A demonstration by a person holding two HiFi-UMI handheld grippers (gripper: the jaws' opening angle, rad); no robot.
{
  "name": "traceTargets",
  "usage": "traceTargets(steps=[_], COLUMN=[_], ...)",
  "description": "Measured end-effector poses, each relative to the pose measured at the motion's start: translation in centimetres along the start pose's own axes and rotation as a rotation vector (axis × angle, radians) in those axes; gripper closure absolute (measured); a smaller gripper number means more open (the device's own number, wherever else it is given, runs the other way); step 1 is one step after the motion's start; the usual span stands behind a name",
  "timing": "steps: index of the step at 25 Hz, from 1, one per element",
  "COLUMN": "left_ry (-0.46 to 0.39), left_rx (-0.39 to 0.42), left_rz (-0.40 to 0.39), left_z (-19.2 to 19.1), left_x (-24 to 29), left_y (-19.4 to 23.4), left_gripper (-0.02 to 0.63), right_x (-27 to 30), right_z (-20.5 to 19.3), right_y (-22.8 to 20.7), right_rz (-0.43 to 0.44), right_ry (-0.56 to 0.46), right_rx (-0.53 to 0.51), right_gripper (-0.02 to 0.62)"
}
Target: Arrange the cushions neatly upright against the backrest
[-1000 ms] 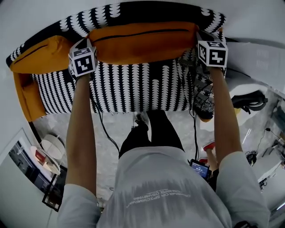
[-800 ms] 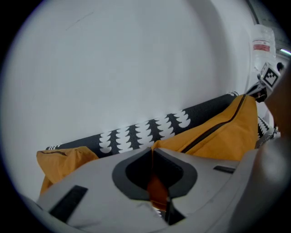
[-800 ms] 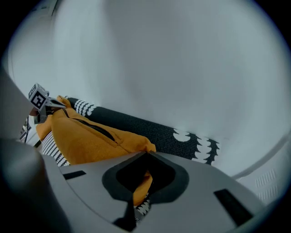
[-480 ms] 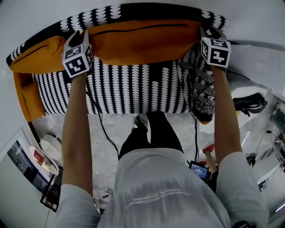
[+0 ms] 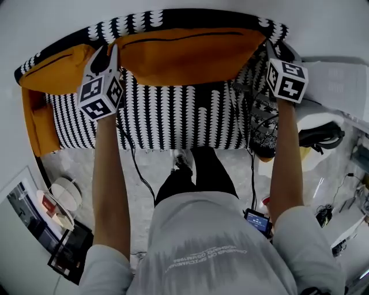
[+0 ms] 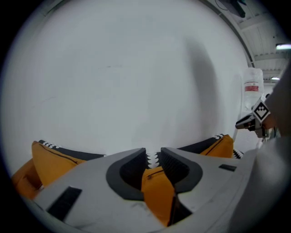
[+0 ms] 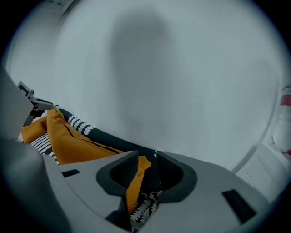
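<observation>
Head view: I've got the big orange cushion (image 5: 184, 55) lying along the sofa backrest (image 5: 173, 16), with the left gripper (image 5: 107, 53) and right gripper (image 5: 270, 50) at its ends.

Left gripper view: the fingers (image 6: 129, 170) have just opened and let go, and the cushion corner sits between them.

Right gripper view: same deal, released.

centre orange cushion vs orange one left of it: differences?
Centre cushion looks longer; left cushion looks shorter. Centre cushion has a corner between the jaws of the left gripper and the right gripper, which have just been opening; left cushion has no gripper at it. Both are orange, zipped, against the backrest.
</observation>
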State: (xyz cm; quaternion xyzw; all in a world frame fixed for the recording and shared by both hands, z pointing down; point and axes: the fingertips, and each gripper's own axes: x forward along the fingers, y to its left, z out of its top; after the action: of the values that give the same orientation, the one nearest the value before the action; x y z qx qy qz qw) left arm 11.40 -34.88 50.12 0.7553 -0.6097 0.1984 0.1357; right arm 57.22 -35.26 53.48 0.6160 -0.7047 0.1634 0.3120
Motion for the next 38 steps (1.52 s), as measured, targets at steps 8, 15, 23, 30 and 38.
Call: traceTargets(steps=[8,15,23,30,38], left_ry=[0.022,-0.005,-0.044,-0.09,-0.138], left_rx=[0.005,0.042,0.072,0.078,0.13], left_rz=[-0.068,-0.101,-0.121,-0.139,-0.147], left_z=[-1.8,-1.1,-0.3,0.7,0.9], left_x=[-8.6,-14.8,-21.2,-27.5,-34.5], left_y=[-2.1,-3.8,-4.4,-5.3,-6.4], left_gripper=[0.56,0.6,0.6,0.6,0.6], right_x=[-8.4,-15.9,-23.4,-30.1,-36.9], right_z=[0.1,-1.0,-0.9,-0.4,0.2], right_y=[2.7,3.6,6.5,9.8,14.1], right_rz=[-0.003,-0.031,-0.054,-0.042,0.005], right_ry=[-0.032,-0.058,-0.117,-0.174,-0.255], right_rx=[-0.071,-0.003,-0.001,-0.016,-0.056], right_gripper=[0.474,0.507,0.553,0.591,0.591])
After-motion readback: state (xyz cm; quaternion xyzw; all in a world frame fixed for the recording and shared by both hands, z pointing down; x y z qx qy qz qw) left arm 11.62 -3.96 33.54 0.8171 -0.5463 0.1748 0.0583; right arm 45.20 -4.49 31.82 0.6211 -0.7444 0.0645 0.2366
